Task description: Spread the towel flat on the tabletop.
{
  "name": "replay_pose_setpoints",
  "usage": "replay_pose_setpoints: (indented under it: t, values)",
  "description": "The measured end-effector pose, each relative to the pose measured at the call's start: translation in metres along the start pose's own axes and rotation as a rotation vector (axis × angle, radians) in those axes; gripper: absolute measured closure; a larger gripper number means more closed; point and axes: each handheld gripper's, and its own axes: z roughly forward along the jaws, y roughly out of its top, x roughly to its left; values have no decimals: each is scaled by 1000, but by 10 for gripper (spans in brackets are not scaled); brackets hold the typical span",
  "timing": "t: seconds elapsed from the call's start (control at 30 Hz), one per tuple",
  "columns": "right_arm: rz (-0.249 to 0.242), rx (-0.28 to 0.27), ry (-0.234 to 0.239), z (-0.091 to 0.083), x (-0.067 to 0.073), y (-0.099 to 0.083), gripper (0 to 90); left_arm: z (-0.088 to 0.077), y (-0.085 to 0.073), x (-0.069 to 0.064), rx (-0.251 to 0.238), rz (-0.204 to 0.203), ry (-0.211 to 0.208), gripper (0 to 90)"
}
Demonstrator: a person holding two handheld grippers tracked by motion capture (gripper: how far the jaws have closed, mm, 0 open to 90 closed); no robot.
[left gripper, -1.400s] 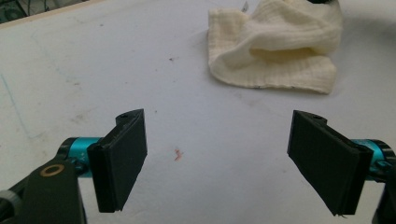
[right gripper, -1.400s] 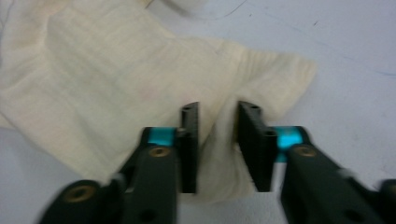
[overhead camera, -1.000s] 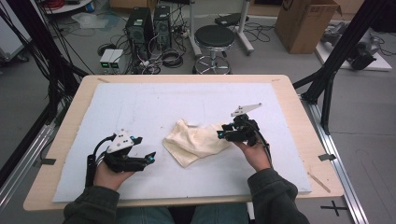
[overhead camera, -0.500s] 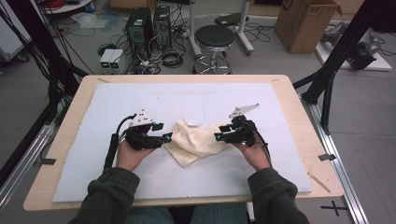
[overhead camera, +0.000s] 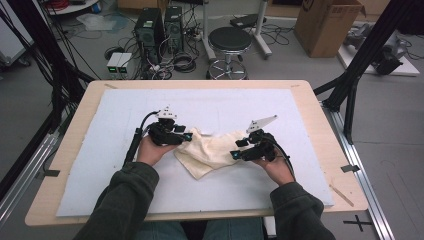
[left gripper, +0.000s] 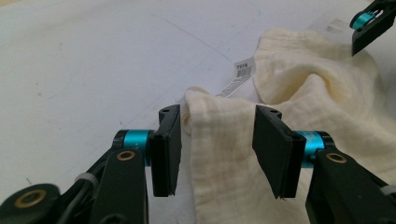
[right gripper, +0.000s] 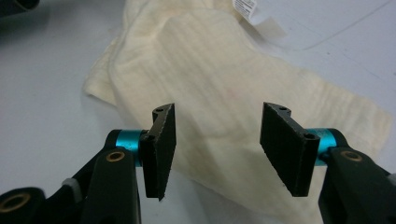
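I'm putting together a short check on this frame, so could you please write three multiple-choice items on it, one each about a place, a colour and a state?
1. Where does the cloth lie?
A. On the white mat between the two grippers
B. On the round stool
C. In the cardboard box

2. What colour is the cloth?
A. Dark blue
B. Cream
C. Red

3. How does the left gripper stand to the cloth?
A. Shut beside it
B. Far from it
C. Jaws apart with a fold between them

Answers: 1 A, the high view shows it mid-mat; 2 B, it is pale cream in every view; 3 C, the left gripper view shows a fold in the gap, the jaws having just been closing.
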Motion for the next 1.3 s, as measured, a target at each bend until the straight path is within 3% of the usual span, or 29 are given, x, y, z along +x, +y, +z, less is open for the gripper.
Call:
replay_pose_setpoints:
  t: [0.17, 0.33, 0.37, 0.5, 0.6, 0.73, 0.97, 1.1, 1.23, 1.3]
  values:
    - [20, 2, -17, 3, -3, -8, 461, 9, -2, 0, 9, -7, 5, 527]
    - [0, 32, -14, 9, -1, -9, 523, 20, -7, -2, 77, 3, -10, 597]
    - [-2, 45, -13, 11, 1, -9, 548, 21, -7, -2, 87, 7, -6, 612]
    - [-28, 93, -13, 18, 4, -10, 699, 22, -8, -5, 122, 38, -4, 822]
    - [-41, 114, -20, 23, 6, -10, 819, 21, -8, -7, 132, 41, -11, 865]
    - [-29, 106, -8, 21, 6, -10, 863, 12, -5, -11, 139, 65, -9, 873]
    - [-50, 87, 0, 4, 19, -10, 863, -20, -4, -23, 146, 115, 9, 872]
    - [-73, 84, 15, -1, 31, -12, 863, -34, -12, -29, 160, 122, 12, 872]
    - [-83, 122, 50, 2, 42, -15, 860, -39, -25, -34, 212, 121, 8, 871]
    - [-96, 135, 58, 4, 46, -17, 851, -41, -31, -37, 205, 110, -8, 870]
